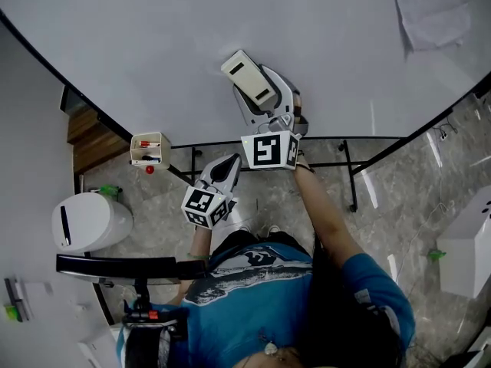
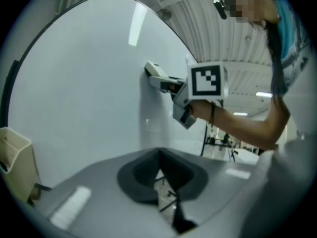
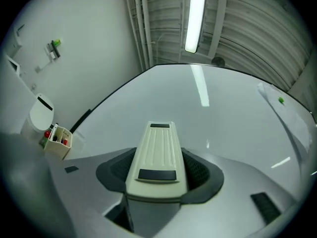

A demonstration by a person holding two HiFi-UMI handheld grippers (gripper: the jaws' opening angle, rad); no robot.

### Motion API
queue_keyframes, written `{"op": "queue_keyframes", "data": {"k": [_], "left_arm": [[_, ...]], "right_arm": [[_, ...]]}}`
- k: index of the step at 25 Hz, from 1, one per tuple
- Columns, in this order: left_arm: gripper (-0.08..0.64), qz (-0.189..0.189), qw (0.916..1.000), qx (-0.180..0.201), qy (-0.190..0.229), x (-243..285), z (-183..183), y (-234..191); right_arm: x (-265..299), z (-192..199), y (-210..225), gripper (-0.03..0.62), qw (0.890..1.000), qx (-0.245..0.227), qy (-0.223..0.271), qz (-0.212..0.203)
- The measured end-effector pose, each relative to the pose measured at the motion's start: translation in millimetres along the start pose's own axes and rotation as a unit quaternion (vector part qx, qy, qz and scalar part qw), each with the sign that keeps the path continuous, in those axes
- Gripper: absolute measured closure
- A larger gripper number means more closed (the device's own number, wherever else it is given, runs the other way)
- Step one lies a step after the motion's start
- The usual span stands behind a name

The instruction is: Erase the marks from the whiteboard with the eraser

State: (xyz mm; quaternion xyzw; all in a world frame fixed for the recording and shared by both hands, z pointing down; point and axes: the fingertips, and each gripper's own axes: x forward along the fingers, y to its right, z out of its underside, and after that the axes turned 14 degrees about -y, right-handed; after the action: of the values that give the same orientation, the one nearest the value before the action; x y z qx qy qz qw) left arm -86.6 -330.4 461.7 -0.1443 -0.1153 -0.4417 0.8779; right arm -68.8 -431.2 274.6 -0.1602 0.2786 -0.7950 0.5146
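Right gripper [image 1: 268, 102]: clamped on cream eraser [image 1: 247, 77], pressed to whiteboard [image 1: 138, 44] | Left gripper [image 1: 224, 169]: jaws together, empty, held near board's lower edge.

The big whiteboard [image 1: 153, 44] stood on black legs [image 1: 349, 176] on the grey floor [image 1: 314, 205]. The eraser [image 1: 249, 77] touched the board. A little box of pens [image 1: 149, 149] hung at its edge, and a sheet of paper [image 1: 432, 10] stuck near one corner. A white bin [image 1: 88, 221] stood on the floor nearby.
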Motion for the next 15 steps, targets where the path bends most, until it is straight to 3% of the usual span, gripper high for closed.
{"op": "queue_keyframes", "data": {"k": [4, 7, 10, 12, 15], "left_arm": [[0.557, 0.002, 1.0000, -0.002, -0.004, 1, 7, -1], [0.557, 0.003, 0.9999, -0.004, -0.009, 9, 12, 1], [0.557, 0.005, 0.9999, -0.008, -0.012, 14, 16, 2], [0.557, 0.009, 0.9999, -0.008, -0.011, 14, 15, 4], [0.557, 0.018, 0.9998, -0.004, -0.009, 15, 10, 10]], "right_arm": [[5, 6, -17, 0.329, 1.000, -0.018, -0.007, -0.023], [-5, 4, 4, 0.328, 0.999, 0.014, 0.016, -0.026], [-21, -2, 61, 0.328, 0.995, 0.082, 0.057, 0.016], [-32, 5, 105, 0.328, 0.990, 0.119, 0.051, 0.053], [-49, 3, 173, 0.328, 0.987, 0.115, 0.044, 0.107]]}}
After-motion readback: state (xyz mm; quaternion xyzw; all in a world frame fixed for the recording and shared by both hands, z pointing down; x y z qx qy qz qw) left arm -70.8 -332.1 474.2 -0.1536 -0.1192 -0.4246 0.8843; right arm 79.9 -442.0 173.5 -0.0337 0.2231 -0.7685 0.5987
